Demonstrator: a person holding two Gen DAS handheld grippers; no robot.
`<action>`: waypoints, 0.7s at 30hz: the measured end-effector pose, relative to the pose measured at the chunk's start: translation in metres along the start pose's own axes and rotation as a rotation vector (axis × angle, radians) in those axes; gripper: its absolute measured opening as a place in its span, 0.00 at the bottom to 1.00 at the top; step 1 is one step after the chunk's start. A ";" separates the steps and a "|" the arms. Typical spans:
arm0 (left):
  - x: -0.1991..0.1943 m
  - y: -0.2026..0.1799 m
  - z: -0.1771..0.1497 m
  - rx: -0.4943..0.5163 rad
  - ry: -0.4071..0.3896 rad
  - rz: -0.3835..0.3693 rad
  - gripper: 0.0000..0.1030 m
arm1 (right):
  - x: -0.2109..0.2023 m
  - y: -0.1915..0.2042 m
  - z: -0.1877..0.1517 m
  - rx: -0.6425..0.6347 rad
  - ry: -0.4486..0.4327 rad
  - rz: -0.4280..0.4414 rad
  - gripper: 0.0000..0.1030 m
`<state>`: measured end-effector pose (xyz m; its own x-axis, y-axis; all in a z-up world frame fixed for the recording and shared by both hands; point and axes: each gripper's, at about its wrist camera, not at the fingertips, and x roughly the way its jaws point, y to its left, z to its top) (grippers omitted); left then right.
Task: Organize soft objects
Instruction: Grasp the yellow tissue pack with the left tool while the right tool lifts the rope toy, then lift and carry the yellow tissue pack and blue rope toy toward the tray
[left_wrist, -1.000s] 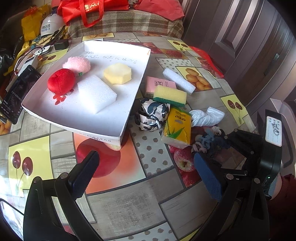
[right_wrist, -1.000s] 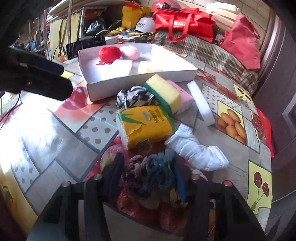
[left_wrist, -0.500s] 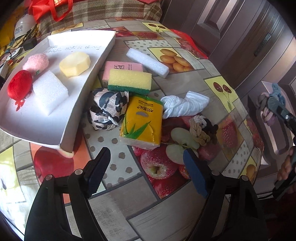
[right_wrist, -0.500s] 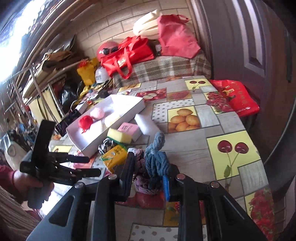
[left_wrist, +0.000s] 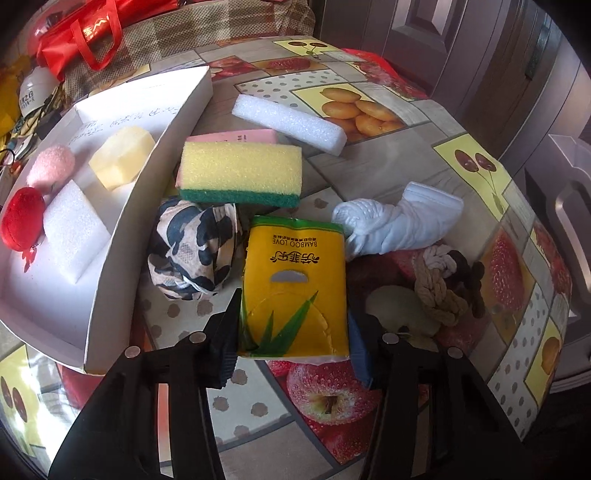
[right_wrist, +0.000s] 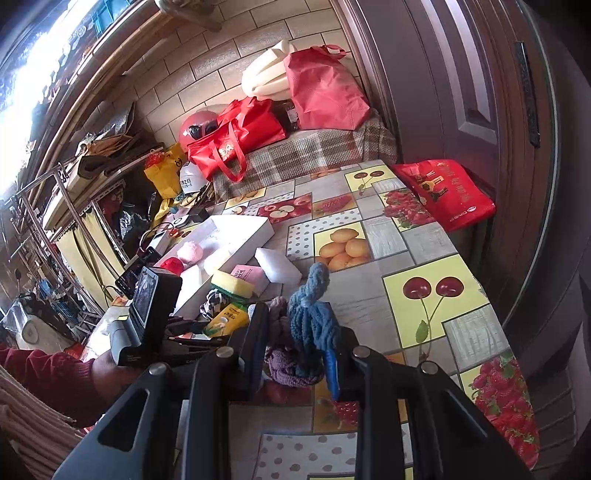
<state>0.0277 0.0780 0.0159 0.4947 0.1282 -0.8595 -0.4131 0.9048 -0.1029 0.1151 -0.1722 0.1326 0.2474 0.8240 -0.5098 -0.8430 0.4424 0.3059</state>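
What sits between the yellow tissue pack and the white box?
In the left wrist view, a black-and-cream patterned cloth bundle lies between the tissue pack and the white box.

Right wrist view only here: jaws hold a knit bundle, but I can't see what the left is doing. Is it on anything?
Observer: Yes. The left gripper has its jaws on either side of the yellow tissue pack, at the pack's near end.
Operator: Anything still loose beside that pack?
Observer: A white cloth to its right and a spotted cloth ball to its left, both on the table.
Operator: What's already in the white box?
Observer: Four pieces in the white box: red plush, pink puff, white foam block, yellow foam.
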 end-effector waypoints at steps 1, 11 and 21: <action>-0.005 0.001 -0.003 -0.005 -0.007 -0.008 0.47 | 0.000 0.001 0.002 -0.003 -0.006 0.011 0.25; -0.121 0.011 -0.016 -0.028 -0.253 -0.038 0.47 | 0.005 0.045 0.030 -0.055 -0.087 0.121 0.25; -0.225 0.043 0.007 -0.038 -0.509 0.033 0.47 | -0.014 0.083 0.072 -0.060 -0.234 0.172 0.25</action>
<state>-0.0960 0.0910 0.2082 0.7870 0.3461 -0.5107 -0.4572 0.8830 -0.1061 0.0759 -0.1212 0.2228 0.1960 0.9474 -0.2531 -0.9070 0.2733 0.3204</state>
